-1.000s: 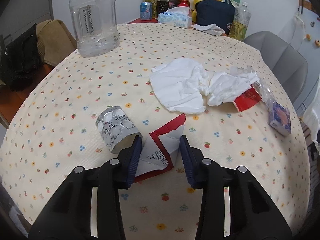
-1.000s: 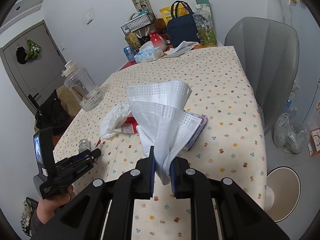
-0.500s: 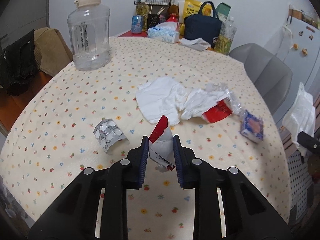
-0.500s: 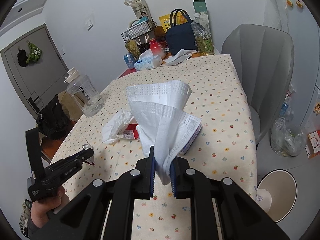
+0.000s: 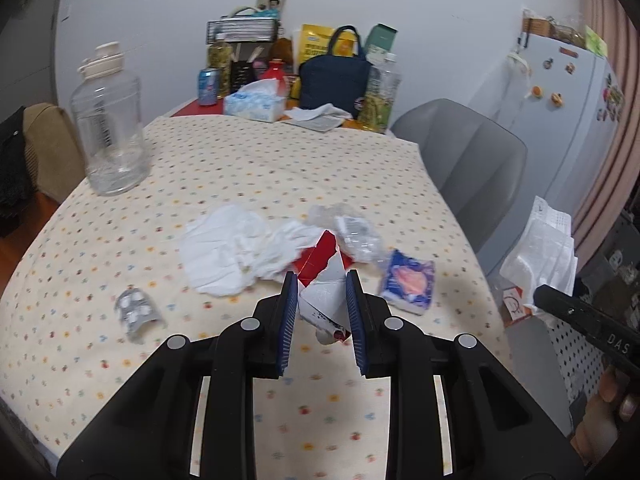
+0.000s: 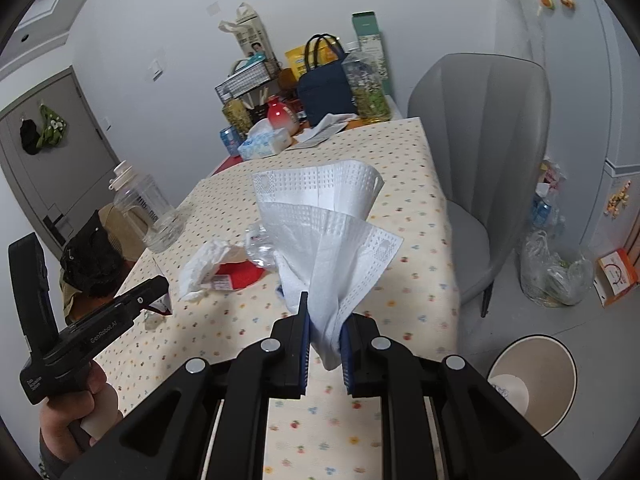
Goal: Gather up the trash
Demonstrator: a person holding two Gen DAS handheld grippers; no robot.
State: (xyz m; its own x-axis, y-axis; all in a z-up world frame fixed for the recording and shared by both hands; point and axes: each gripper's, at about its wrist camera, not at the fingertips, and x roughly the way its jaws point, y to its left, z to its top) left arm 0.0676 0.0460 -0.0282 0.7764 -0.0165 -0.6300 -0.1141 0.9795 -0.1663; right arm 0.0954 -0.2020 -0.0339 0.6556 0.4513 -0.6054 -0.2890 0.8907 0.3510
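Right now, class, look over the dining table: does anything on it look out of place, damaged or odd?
Yes. Mid-table lies a litter heap: crumpled white tissues, a crushed clear plastic wrapper and a small tissue pack. Nearer the left edge sits a bent, used pill blister. The tablecloth itself looks unspilled.

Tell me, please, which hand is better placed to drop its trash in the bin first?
Right. Its gripper holds the tissue beside the table edge with the bin just below; the left gripper faces the table.
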